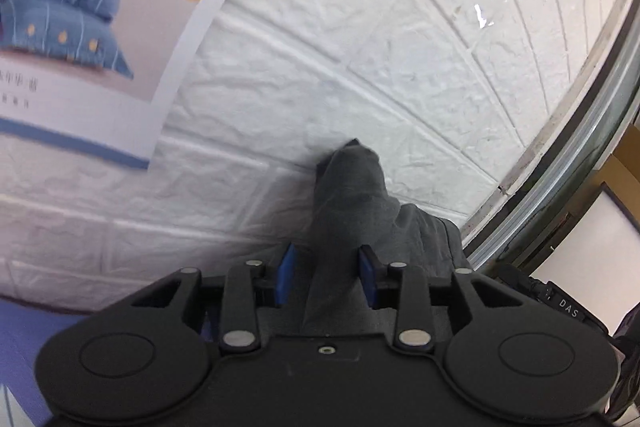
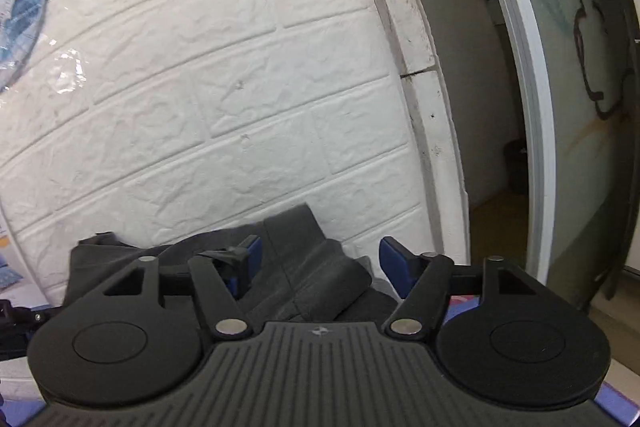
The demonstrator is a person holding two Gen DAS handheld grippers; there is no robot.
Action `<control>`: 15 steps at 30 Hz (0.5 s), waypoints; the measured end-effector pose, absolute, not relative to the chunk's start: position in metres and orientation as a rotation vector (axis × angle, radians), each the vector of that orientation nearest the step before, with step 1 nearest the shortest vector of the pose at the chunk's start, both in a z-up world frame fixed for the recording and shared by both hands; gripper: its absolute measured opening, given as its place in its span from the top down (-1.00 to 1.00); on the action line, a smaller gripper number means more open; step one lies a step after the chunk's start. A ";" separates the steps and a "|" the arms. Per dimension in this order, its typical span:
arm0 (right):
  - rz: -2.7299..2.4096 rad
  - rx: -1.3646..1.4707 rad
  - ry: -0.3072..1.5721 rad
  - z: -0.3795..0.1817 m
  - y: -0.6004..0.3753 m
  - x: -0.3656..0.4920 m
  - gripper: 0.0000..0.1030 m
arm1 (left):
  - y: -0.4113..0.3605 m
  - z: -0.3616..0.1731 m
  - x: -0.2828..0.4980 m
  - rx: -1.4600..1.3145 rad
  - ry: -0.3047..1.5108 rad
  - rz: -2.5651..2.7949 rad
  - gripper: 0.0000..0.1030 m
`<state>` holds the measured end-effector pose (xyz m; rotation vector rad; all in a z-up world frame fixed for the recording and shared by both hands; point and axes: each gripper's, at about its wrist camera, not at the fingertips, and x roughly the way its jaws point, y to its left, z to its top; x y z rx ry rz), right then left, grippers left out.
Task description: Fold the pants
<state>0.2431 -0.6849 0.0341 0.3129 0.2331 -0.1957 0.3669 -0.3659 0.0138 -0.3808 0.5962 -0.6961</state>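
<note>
The dark grey pants rise in a bunched fold between the blue pads of my left gripper, in front of the white brick wall. The jaws stand apart and the cloth fills only part of the gap; I cannot tell if it is pinched. In the right wrist view the pants lie crumpled between and below the blue fingers of my right gripper, whose jaws are wide apart. The cloth drapes across the left finger.
A white embossed brick wall fills both views. A bedding poster hangs at the left. A metal door frame and a dark doorway stand at the right. A purple surface shows below.
</note>
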 end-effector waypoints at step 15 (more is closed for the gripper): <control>-0.038 0.200 0.249 0.042 -0.655 0.303 -0.38 | -0.454 0.048 0.358 0.040 0.334 -0.740 0.86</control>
